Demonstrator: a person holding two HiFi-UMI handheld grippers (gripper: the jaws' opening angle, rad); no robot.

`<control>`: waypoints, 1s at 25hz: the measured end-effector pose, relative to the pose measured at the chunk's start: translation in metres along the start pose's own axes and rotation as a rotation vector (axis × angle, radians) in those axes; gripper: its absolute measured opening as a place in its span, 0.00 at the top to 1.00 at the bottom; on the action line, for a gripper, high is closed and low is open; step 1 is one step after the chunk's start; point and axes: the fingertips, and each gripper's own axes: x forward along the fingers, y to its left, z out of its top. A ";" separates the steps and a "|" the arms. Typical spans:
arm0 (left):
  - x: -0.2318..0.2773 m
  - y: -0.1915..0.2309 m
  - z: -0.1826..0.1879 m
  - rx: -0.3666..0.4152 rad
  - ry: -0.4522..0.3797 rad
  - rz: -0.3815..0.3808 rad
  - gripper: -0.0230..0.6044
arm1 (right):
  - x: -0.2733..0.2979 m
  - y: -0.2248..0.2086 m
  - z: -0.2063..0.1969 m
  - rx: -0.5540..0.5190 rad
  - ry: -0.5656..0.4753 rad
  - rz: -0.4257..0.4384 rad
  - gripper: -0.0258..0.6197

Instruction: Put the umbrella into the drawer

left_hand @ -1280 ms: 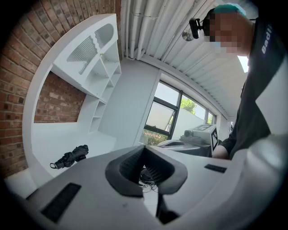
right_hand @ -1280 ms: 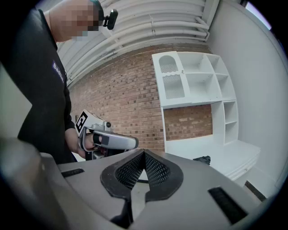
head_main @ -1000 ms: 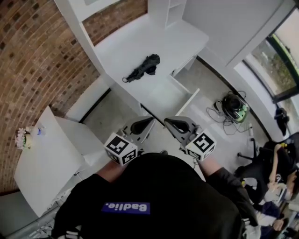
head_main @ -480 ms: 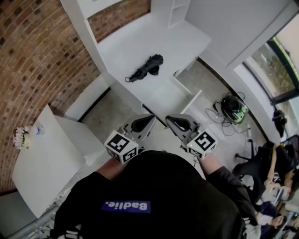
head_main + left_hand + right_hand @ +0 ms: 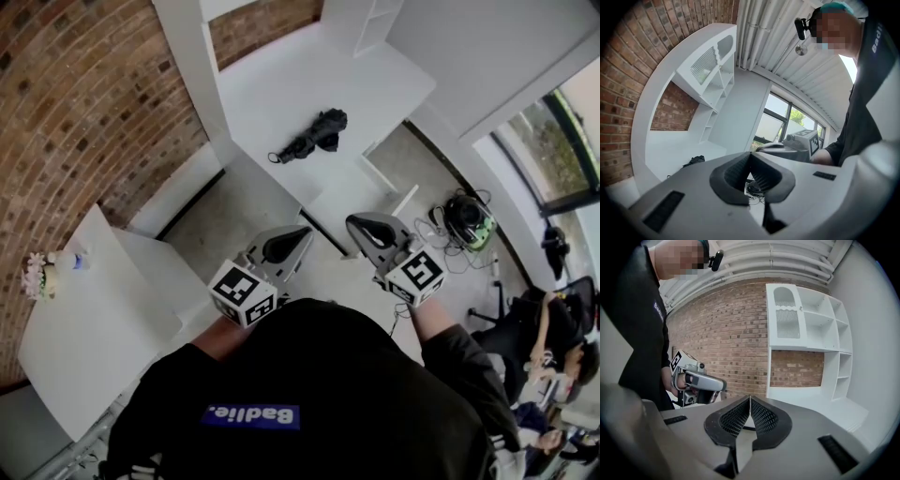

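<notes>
A folded black umbrella (image 5: 314,133) lies on the white desk (image 5: 281,84) against the brick wall; it also shows small at the left of the left gripper view (image 5: 693,161). Below the desk's front edge a white drawer (image 5: 352,197) stands pulled out. My left gripper (image 5: 304,232) and right gripper (image 5: 357,223) are held side by side in front of my chest, short of the drawer and well short of the umbrella. Both point roughly level toward the desk. The left gripper's pads (image 5: 750,157) meet with nothing between them, and so do the right gripper's (image 5: 750,400).
A white shelf unit (image 5: 806,333) rises over the desk. A low white table (image 5: 94,319) with a small flower pot (image 5: 42,277) stands at the left. Cables and a dark green device (image 5: 466,216) lie on the floor at the right, where people (image 5: 553,328) sit.
Both grippers have moved forward a little toward the desk and drawer, staying shut. The umbrella lies where it was.
</notes>
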 end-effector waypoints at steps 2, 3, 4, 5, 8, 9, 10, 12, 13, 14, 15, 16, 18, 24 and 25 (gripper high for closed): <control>-0.008 0.008 -0.001 -0.004 0.001 -0.001 0.96 | 0.010 -0.004 0.001 -0.020 0.014 -0.012 0.91; -0.011 0.012 -0.002 -0.009 0.003 0.001 0.96 | 0.015 -0.006 0.001 -0.033 0.022 -0.015 0.91; -0.013 0.015 -0.004 -0.016 0.005 0.004 0.96 | 0.019 -0.009 0.000 -0.046 0.034 -0.016 0.91; -0.015 0.017 -0.005 -0.023 0.006 0.009 0.96 | 0.022 -0.013 -0.002 -0.056 0.050 -0.017 0.91; -0.016 0.022 -0.005 -0.035 0.006 0.029 0.96 | 0.029 -0.028 -0.005 -0.075 0.081 -0.013 0.91; -0.016 0.025 -0.005 -0.033 0.004 0.037 0.96 | 0.033 -0.033 -0.005 -0.085 0.081 -0.008 0.91; -0.015 0.028 -0.004 -0.031 0.003 0.048 0.96 | 0.036 -0.039 -0.005 -0.098 0.083 -0.002 0.91; -0.013 0.034 -0.002 -0.025 0.001 0.076 0.96 | 0.045 -0.053 -0.006 -0.126 0.090 0.017 0.91; -0.011 0.038 -0.002 -0.022 0.000 0.093 0.96 | 0.050 -0.060 -0.007 -0.138 0.094 0.027 0.91; -0.009 0.042 -0.002 -0.019 0.000 0.112 0.96 | 0.055 -0.068 -0.009 -0.147 0.097 0.036 0.91; -0.007 0.046 -0.001 -0.018 0.000 0.132 0.96 | 0.060 -0.076 -0.010 -0.153 0.098 0.044 0.91; -0.005 0.049 0.000 -0.017 0.000 0.152 0.96 | 0.065 -0.083 -0.012 -0.158 0.100 0.052 0.91; 0.001 0.055 0.005 -0.013 -0.004 0.190 0.96 | 0.074 -0.100 -0.016 -0.171 0.105 0.072 0.91; 0.018 0.072 0.014 -0.011 -0.007 0.294 0.96 | 0.105 -0.149 -0.034 -0.235 0.162 0.138 0.85; 0.019 0.075 0.014 -0.014 -0.006 0.309 0.96 | 0.110 -0.156 -0.039 -0.245 0.177 0.150 0.83</control>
